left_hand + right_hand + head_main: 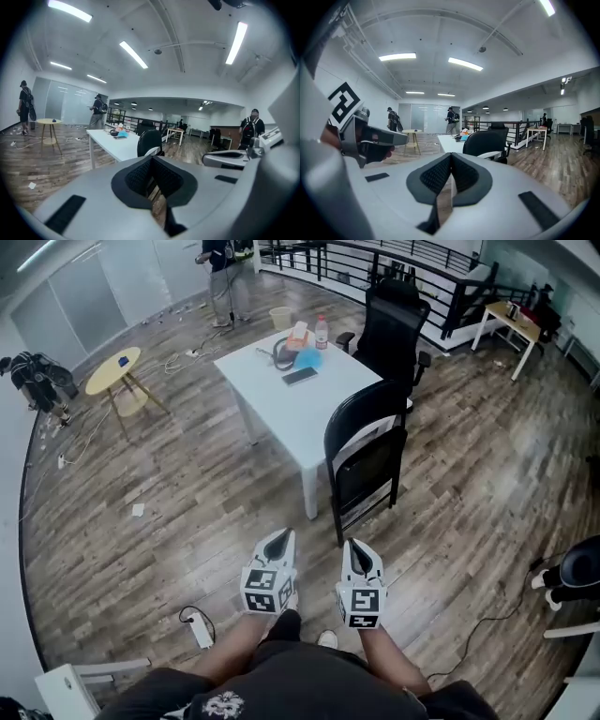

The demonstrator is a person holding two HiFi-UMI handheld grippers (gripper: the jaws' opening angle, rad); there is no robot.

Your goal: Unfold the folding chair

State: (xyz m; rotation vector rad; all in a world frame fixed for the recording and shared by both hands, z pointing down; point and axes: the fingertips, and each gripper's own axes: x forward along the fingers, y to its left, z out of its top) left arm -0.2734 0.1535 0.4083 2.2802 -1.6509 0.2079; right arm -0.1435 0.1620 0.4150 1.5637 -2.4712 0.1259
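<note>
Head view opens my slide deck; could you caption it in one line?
Shut, empty jaws of the left gripper and right gripper face a black folding chair standing folded beside a white square table.

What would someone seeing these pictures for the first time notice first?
The black folding chair stands at the near corner of the white table, right of the head view's middle. Below it, the left gripper and right gripper hang side by side, both shut and empty, short of the chair. A black office chair stands beyond the table.
</note>
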